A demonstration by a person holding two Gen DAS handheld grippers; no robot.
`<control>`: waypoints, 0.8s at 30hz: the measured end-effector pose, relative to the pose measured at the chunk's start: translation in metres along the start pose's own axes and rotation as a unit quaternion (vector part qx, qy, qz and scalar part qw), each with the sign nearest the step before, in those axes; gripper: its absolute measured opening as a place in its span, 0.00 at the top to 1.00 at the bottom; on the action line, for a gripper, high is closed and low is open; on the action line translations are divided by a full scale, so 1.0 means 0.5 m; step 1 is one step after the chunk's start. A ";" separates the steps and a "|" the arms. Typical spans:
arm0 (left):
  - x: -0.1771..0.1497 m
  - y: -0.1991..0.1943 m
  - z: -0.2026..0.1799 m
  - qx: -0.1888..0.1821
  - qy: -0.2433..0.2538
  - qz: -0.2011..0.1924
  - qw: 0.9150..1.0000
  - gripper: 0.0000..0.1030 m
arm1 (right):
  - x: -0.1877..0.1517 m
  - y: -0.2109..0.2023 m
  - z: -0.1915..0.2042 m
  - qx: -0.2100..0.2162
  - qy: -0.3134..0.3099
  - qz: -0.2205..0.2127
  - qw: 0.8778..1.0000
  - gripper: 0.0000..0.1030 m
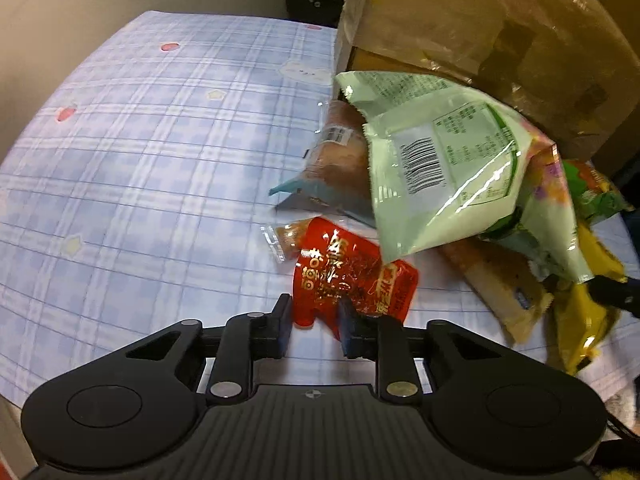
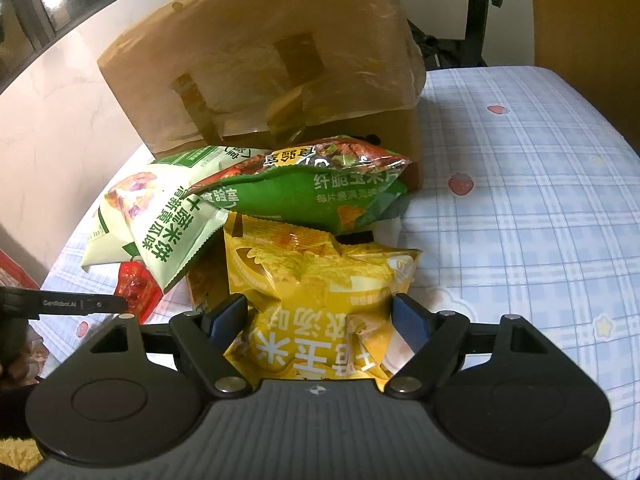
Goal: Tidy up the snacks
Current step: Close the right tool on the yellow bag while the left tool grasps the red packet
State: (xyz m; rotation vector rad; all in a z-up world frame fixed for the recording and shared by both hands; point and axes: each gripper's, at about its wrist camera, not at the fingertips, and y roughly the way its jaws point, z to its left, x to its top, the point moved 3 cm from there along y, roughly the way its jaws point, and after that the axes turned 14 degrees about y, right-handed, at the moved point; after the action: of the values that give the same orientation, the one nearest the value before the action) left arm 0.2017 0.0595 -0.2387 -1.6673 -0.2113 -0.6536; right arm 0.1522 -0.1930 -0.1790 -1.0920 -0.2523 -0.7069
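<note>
Left wrist view first, biggest thing down: the cardboard box (image 1: 480,32) stands at one o'clock on the table, its flap hanging over the snack heap, and the pale green bag (image 1: 448,168) leans against it at two o'clock. That bag is the main risk; it is propped on the packets beneath, so tugging anything out from under it would likely bring it sliding down. The red packet (image 1: 352,276) lies at twelve o'clock just ahead of the left gripper (image 1: 316,320), whose jaws are drawn close and pinching the packet's near edge. It is a thin corner hold on slick film, so a quick pull could let the packet slip free.

From the right wrist view, the right gripper (image 2: 320,320) has its jaws spread wide around the yellow chip bag (image 2: 320,280), pads against its puffed sides; squeezing harder could crush the chips, and the dark green bag (image 2: 316,188) resting on its far end at twelve o'clock may tumble when it lifts.

Everything sits on a blue plaid tablecloth (image 1: 140,160) printed with strawberries and stars, bare from nine to eleven o'clock. A pale wall stands behind, and the room is dim.
</note>
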 end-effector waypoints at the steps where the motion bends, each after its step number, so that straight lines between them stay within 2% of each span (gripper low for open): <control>1: 0.003 -0.001 0.000 -0.007 -0.001 -0.002 1.000 0.69 | 0.000 0.000 0.001 -0.001 -0.002 0.000 1.000 0.21; 3: 0.013 -0.008 -0.003 -0.013 0.004 -0.011 1.000 0.56 | 0.000 0.000 0.002 -0.002 -0.005 0.000 1.000 0.21; 5: 0.024 -0.016 -0.012 -0.014 0.017 -0.023 0.999 0.53 | -0.001 -0.002 0.001 0.000 -0.005 0.001 1.000 0.21; 10: 0.051 -0.001 -0.028 0.000 0.070 -0.011 0.998 0.53 | 0.001 -0.003 -0.002 0.002 0.000 0.001 1.000 0.21; 18: 0.049 0.044 -0.039 0.009 0.091 0.009 0.996 0.53 | 0.000 -0.004 -0.003 0.003 0.000 0.000 1.000 0.21; 24: 0.061 0.055 -0.041 0.029 0.101 -0.003 0.995 0.52 | 0.000 -0.003 0.000 0.002 -0.004 0.001 1.000 0.21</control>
State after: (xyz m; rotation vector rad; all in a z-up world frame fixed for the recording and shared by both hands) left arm 0.2342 0.0271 -0.2446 -1.5351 -0.0896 -0.8081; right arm 0.1514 -0.1932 -0.1779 -1.0913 -0.2599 -0.7004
